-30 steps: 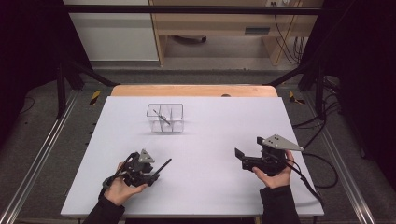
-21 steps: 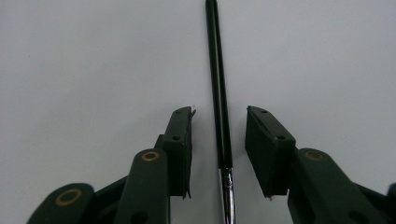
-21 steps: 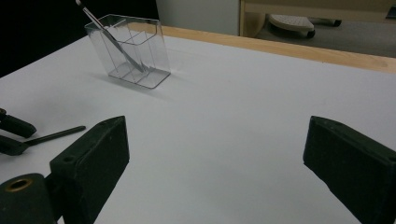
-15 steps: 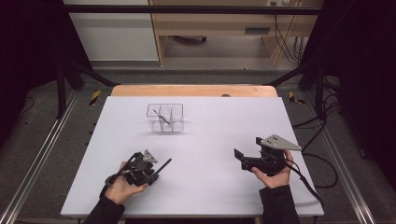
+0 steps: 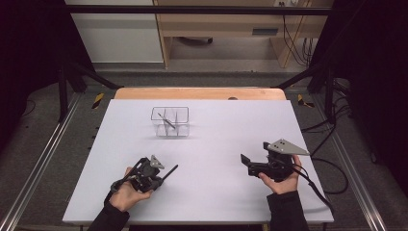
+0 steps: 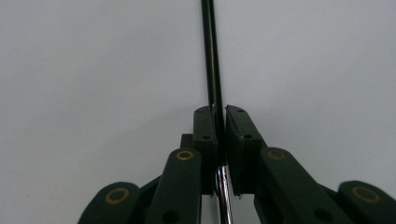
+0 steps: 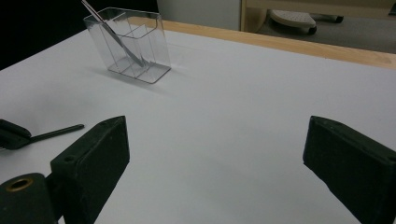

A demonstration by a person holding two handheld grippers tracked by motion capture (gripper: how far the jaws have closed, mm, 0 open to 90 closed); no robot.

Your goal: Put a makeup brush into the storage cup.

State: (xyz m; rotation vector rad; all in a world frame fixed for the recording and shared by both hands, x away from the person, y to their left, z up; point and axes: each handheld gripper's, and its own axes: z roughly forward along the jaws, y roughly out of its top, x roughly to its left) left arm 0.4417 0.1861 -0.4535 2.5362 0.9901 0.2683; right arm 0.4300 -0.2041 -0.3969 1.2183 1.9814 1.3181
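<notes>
My left gripper (image 5: 161, 174) lies low over the white table (image 5: 231, 125) near its front left. It is shut on a thin black-handled utensil (image 5: 171, 170), whose handle (image 6: 211, 56) runs forward out of the jaws; a shiny metal part shows behind the pads. A clear plastic holder (image 5: 170, 121) with compartments stands farther back, and a thin metal utensil (image 5: 166, 120) leans inside it. At the front right my right gripper (image 5: 245, 163) is open, jaws wide apart with nothing between them, pointing left toward the holder (image 7: 140, 56) and the black handle (image 7: 56, 133).
A wooden strip (image 5: 202, 93) runs along the table's far edge. Beyond it stand a wooden bench and a white cabinet on a grey floor. Black frame legs and cables flank the table, and a cable (image 5: 317, 192) trails from my right gripper.
</notes>
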